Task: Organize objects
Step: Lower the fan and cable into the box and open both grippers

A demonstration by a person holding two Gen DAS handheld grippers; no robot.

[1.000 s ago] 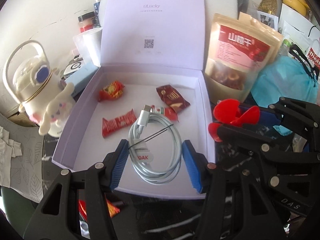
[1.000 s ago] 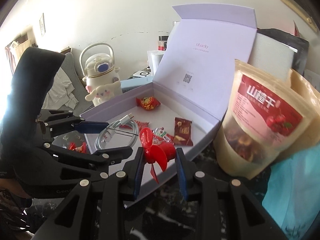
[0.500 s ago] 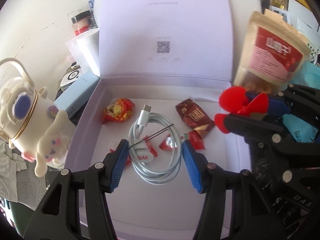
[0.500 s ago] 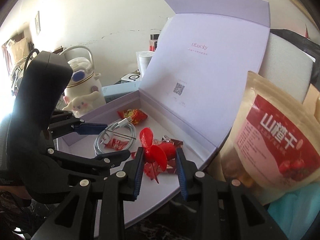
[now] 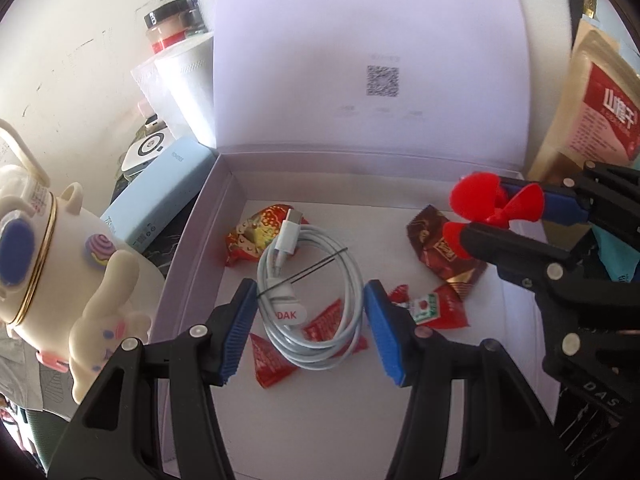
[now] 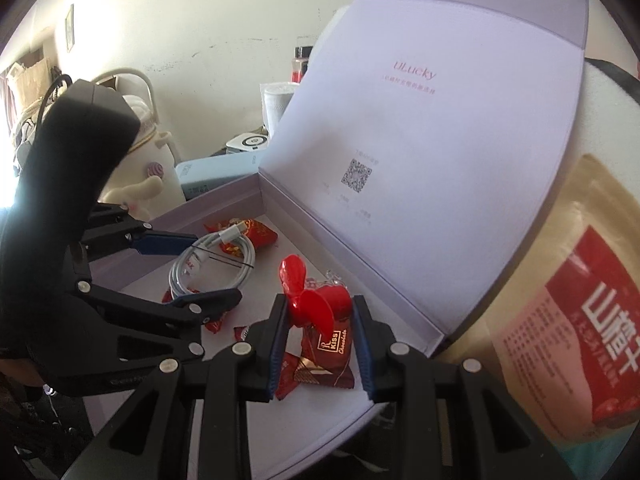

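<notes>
An open lavender box (image 5: 188,248) with its lid (image 6: 420,120) standing up holds several red and brown candies, such as a red-gold one (image 5: 256,236) and a brown chocolate (image 6: 332,340). My left gripper (image 5: 308,292) is shut on a coiled white cable (image 5: 316,280) and holds it just over the candies in the box. In the right wrist view the cable (image 6: 212,264) sits between the left gripper's blue pads. My right gripper (image 6: 320,308) is shut on a small red fan (image 6: 304,296), held over the box's right side above the chocolate. The fan (image 5: 492,204) also shows at the right of the left wrist view.
A cream bottle with a plush figure (image 5: 60,264) and a light blue case (image 5: 160,204) stand left of the box. Jars (image 5: 168,28) and a white roll (image 5: 180,80) are behind them. A tan and red snack pouch (image 6: 580,320) leans against the box's right.
Both grippers have moved forward over the box. The cable went from the front edge to above the candies, and the fan came in from outside the right wall.
</notes>
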